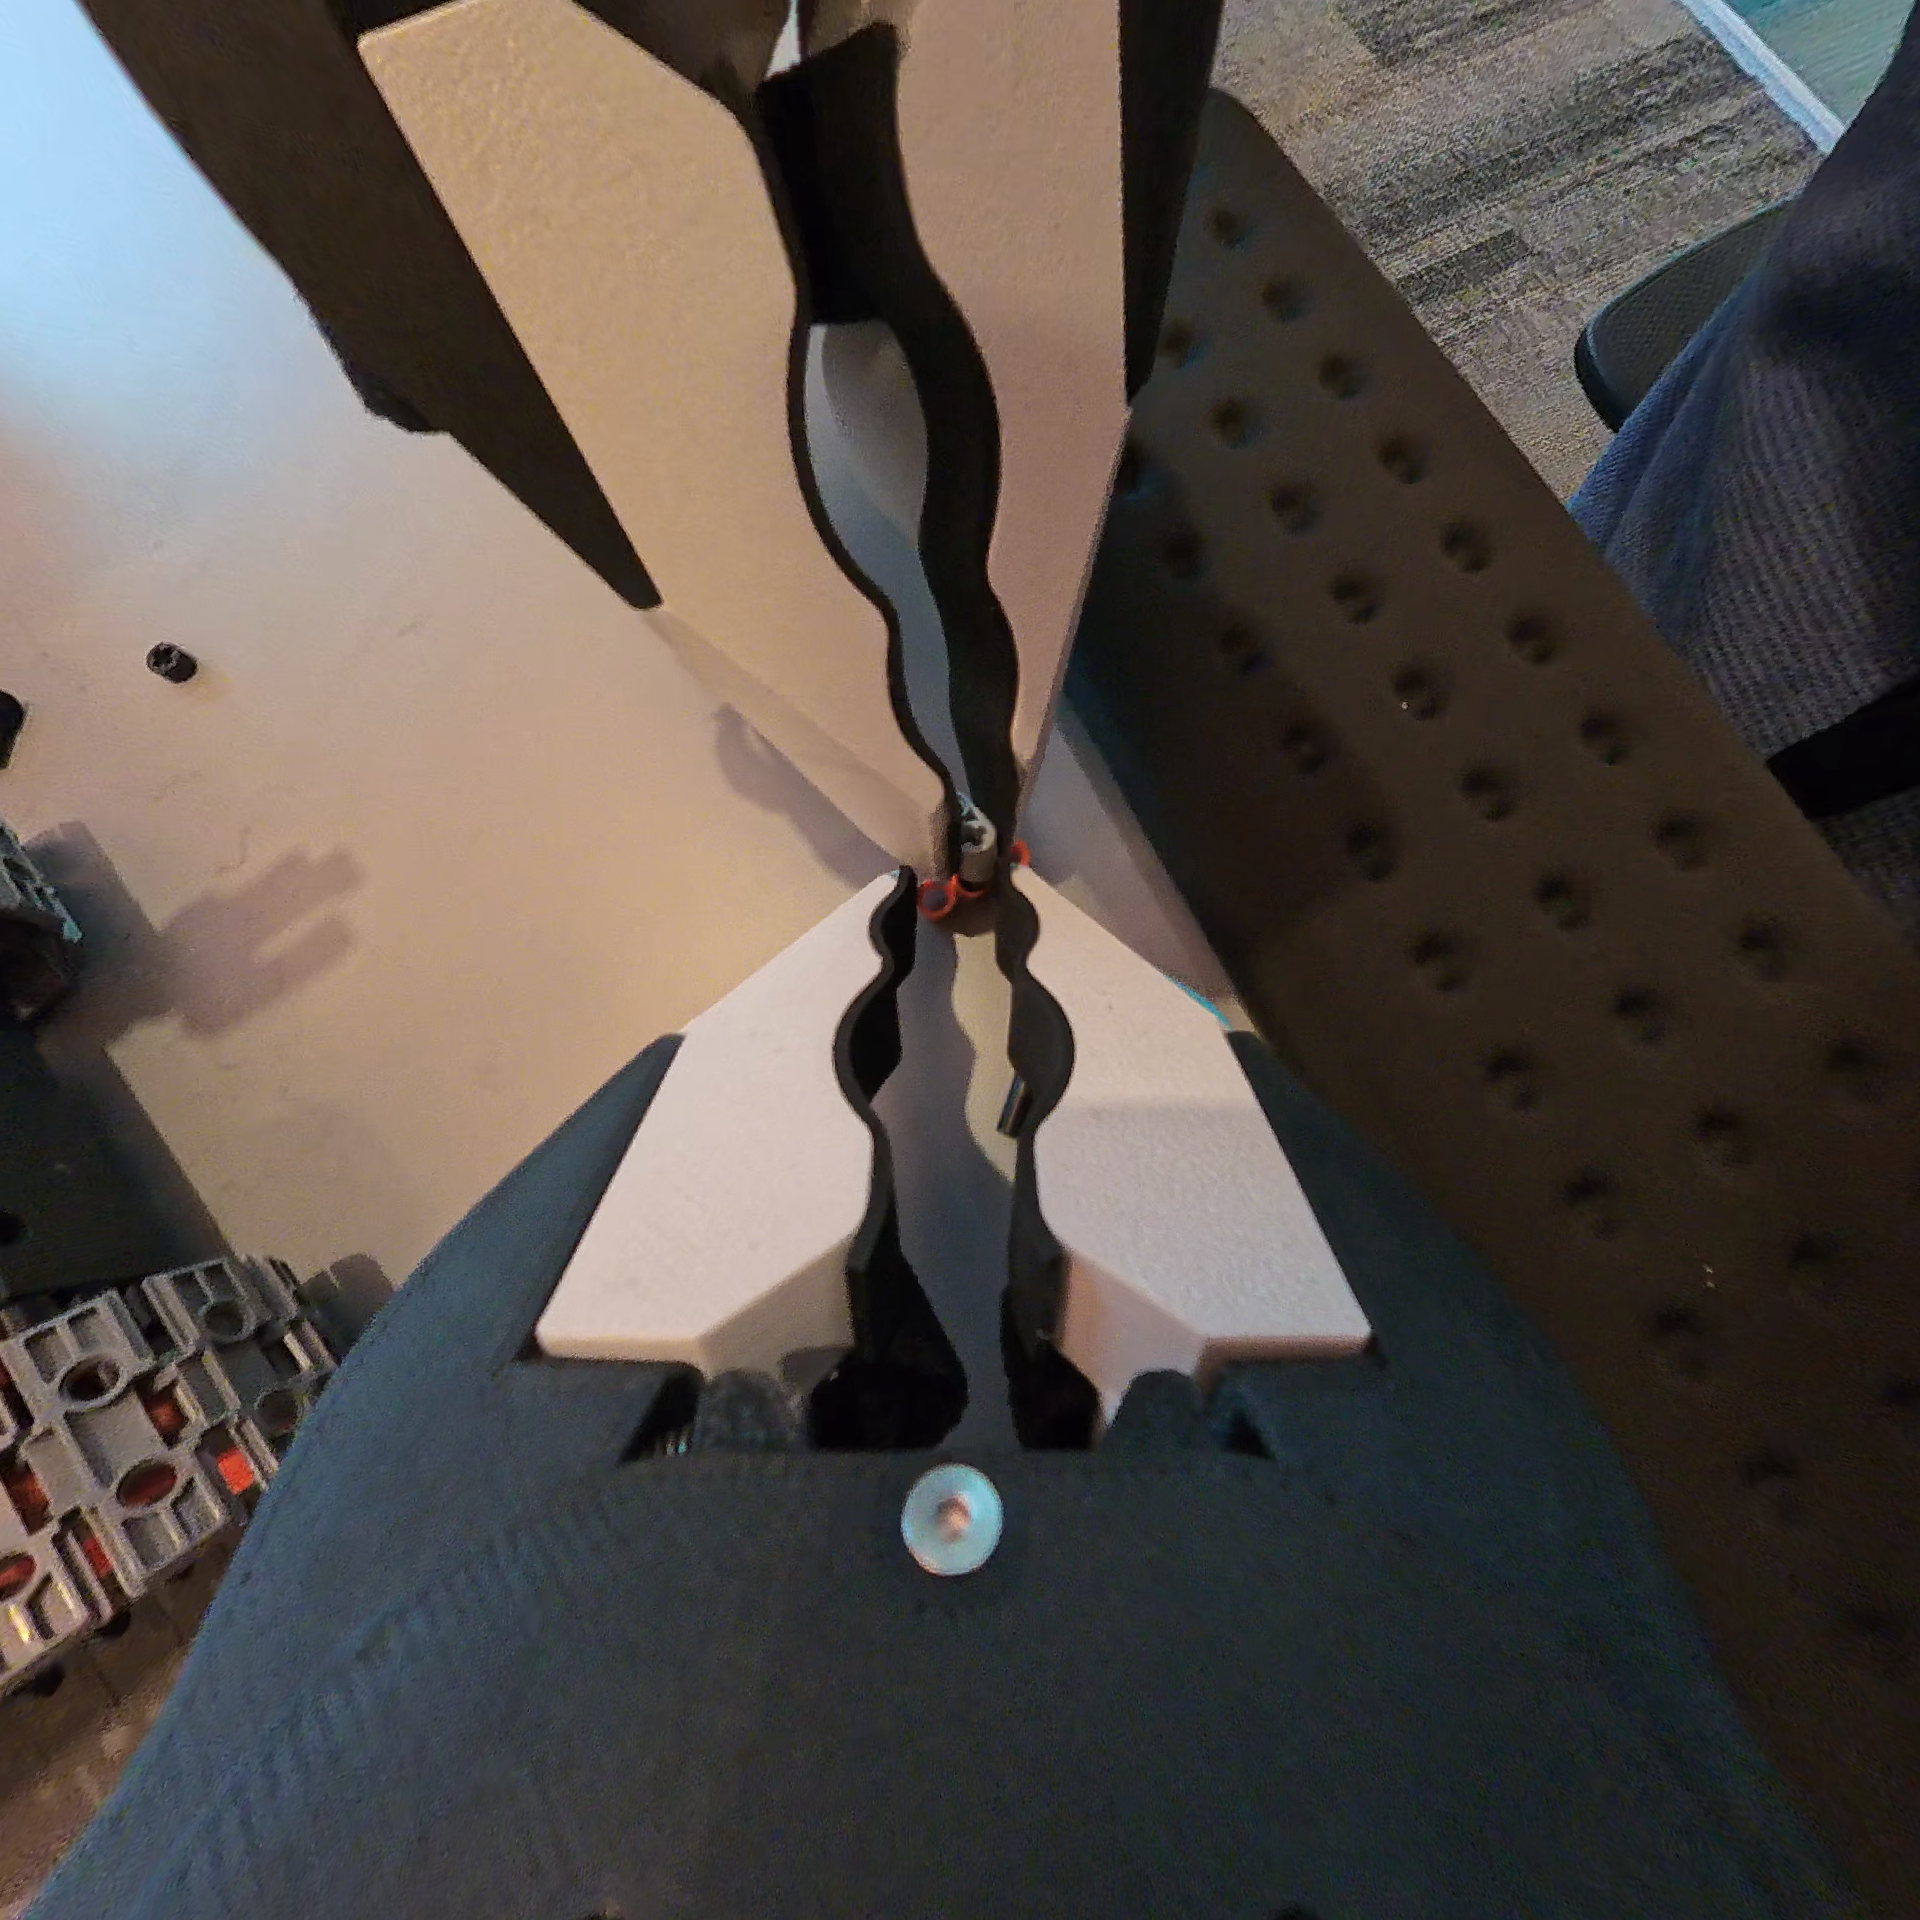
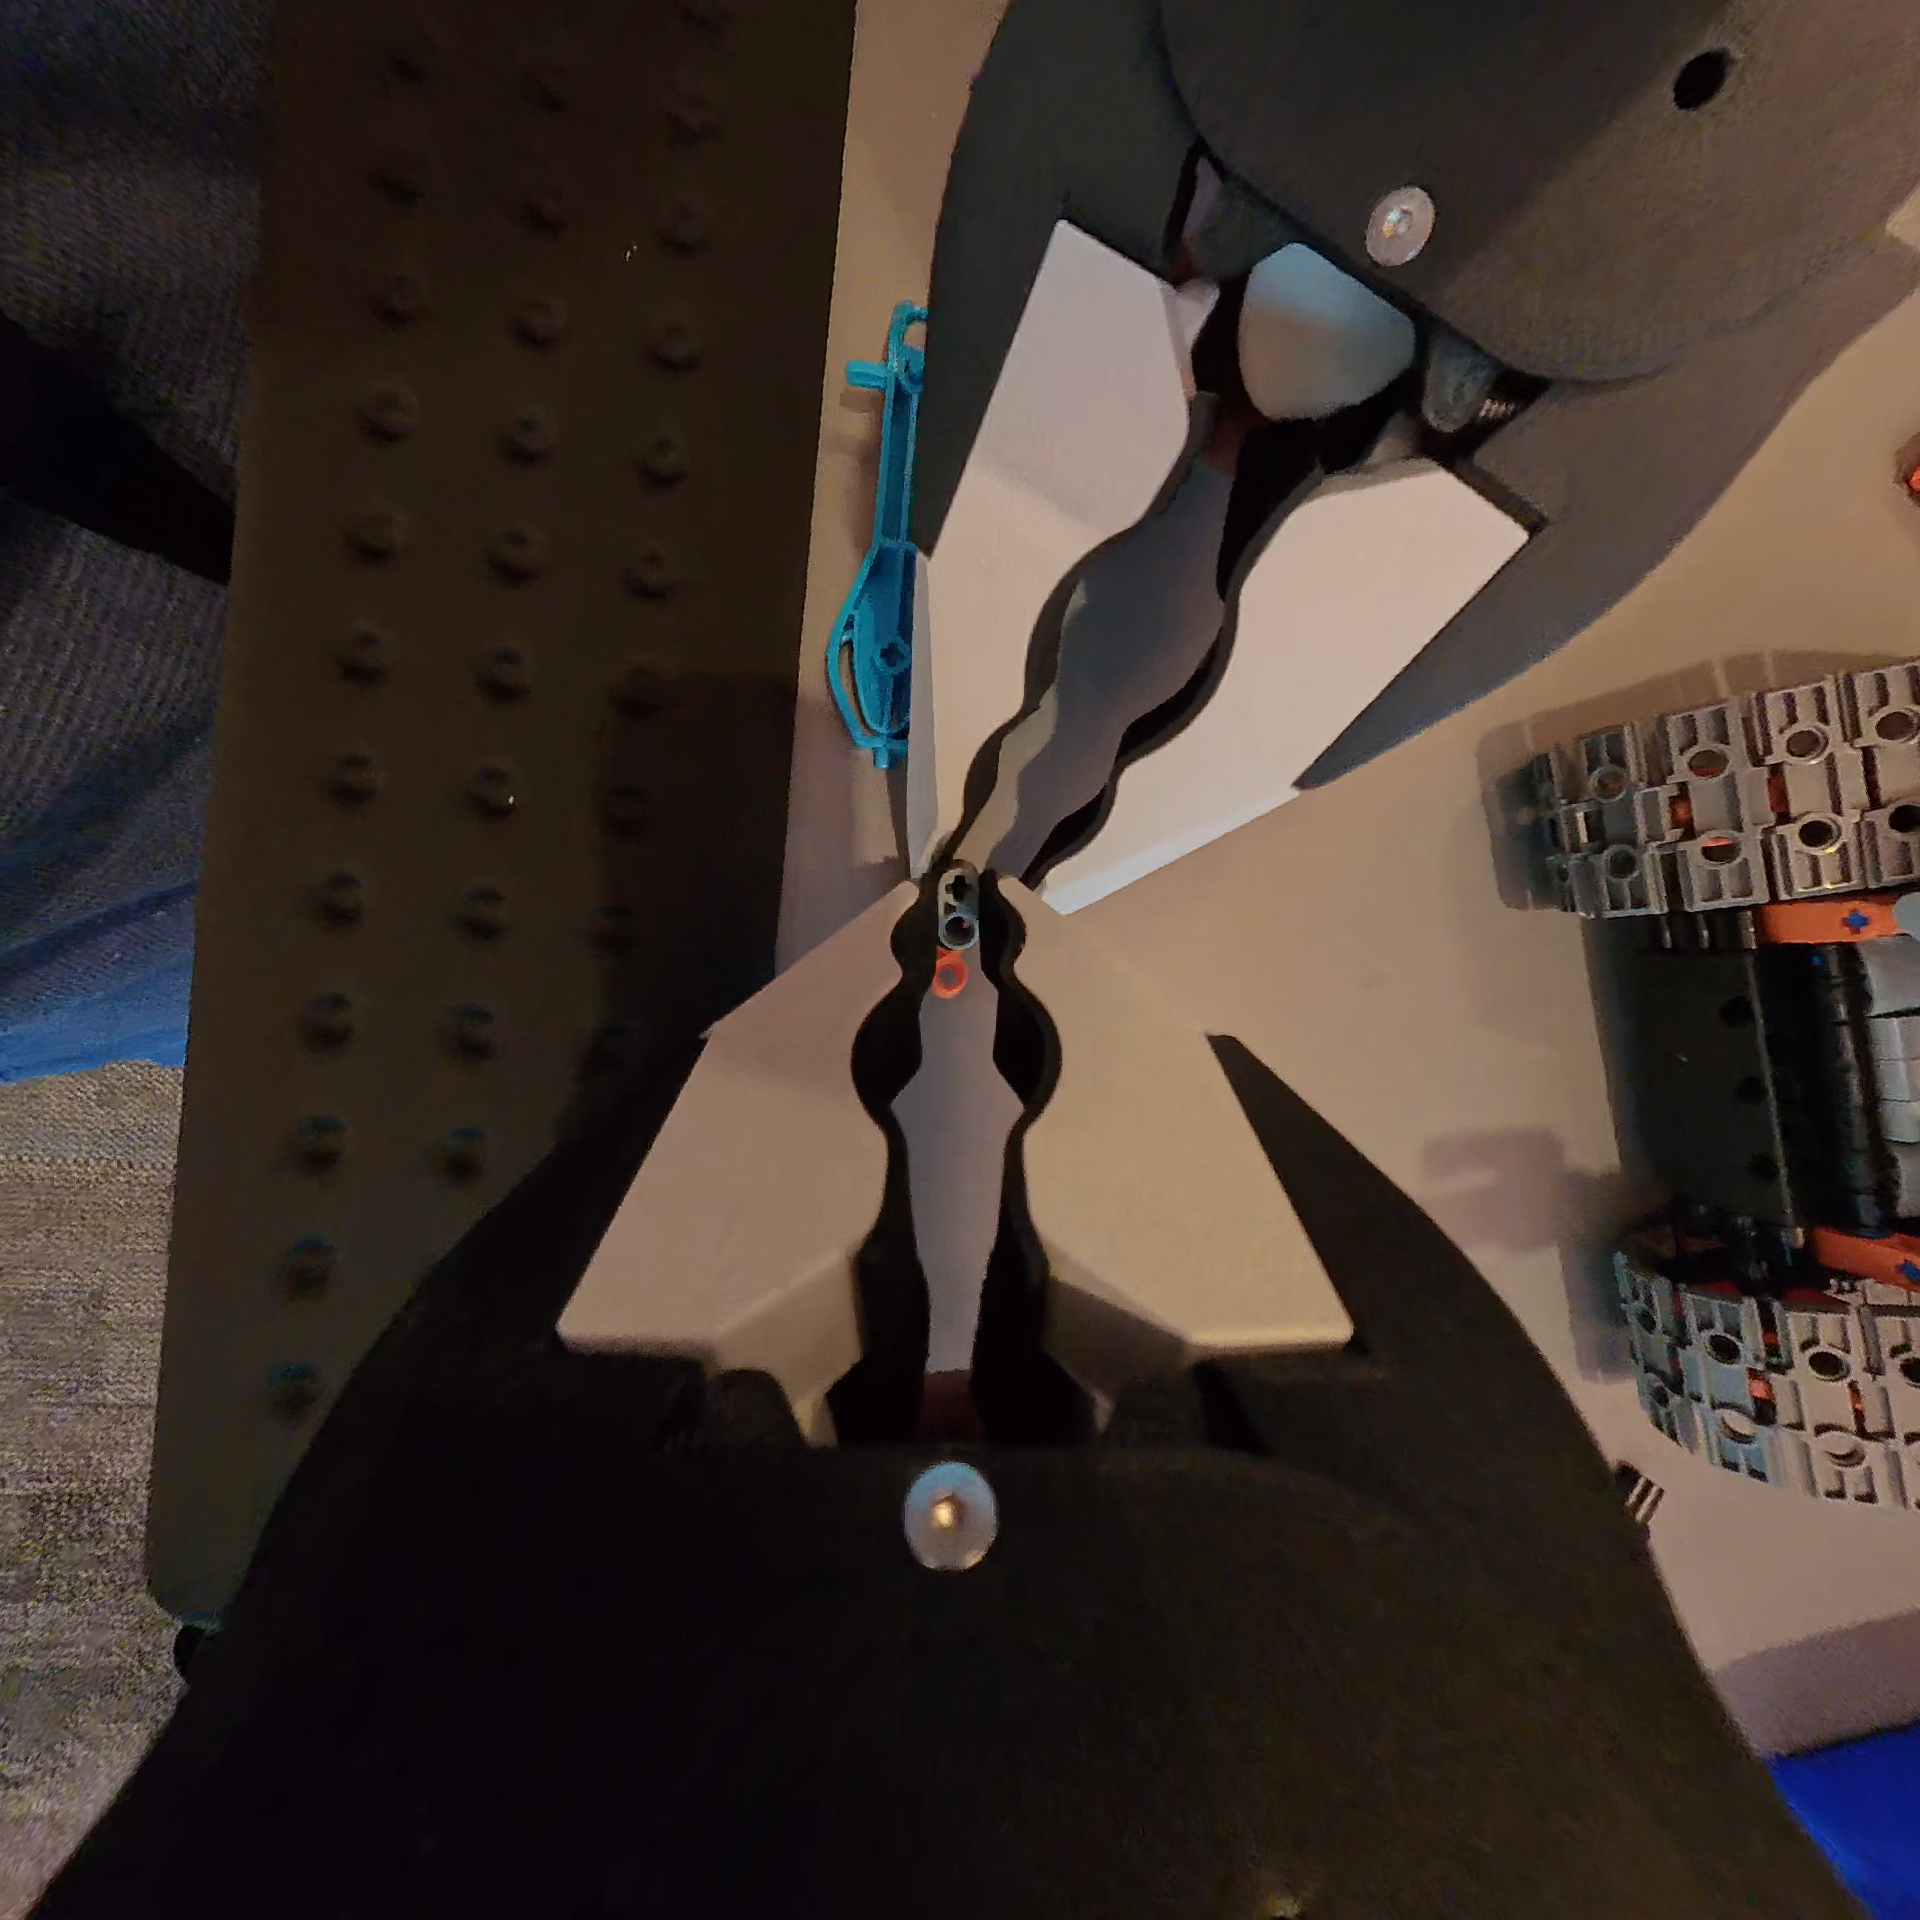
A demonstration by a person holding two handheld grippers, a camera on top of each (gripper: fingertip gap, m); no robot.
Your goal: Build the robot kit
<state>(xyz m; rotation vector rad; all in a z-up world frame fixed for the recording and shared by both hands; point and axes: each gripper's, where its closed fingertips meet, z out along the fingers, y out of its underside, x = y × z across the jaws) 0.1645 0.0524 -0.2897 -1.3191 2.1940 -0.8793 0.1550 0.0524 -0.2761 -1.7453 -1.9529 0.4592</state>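
My left gripper (image 1: 961,902) and my right gripper (image 2: 956,896) meet tip to tip just above the pale table (image 1: 468,779). They share a tiny assembly: a grey connector with holes (image 2: 958,906) and an orange ringed piece (image 1: 940,894). In the left wrist view the left tips close on the orange piece, and the right gripper (image 1: 977,823), coming from above, pinches the grey connector (image 1: 977,842). In the right wrist view the grey connector sits between the right tips, with an orange ring (image 2: 949,977) just behind. The left gripper (image 2: 961,857) enters from the upper right.
A black perforated board (image 1: 1455,727) (image 2: 499,727) lies along the table edge. A teal part (image 2: 878,582) lies beside it. A tracked model with grey tread links (image 2: 1766,1039) (image 1: 125,1382) stands to the side. Small black pins (image 1: 171,662) (image 1: 1013,1107) lie on the table. A grey chair (image 1: 1766,468) stands beyond. Left and right tips are no more than a few centimetres apart.
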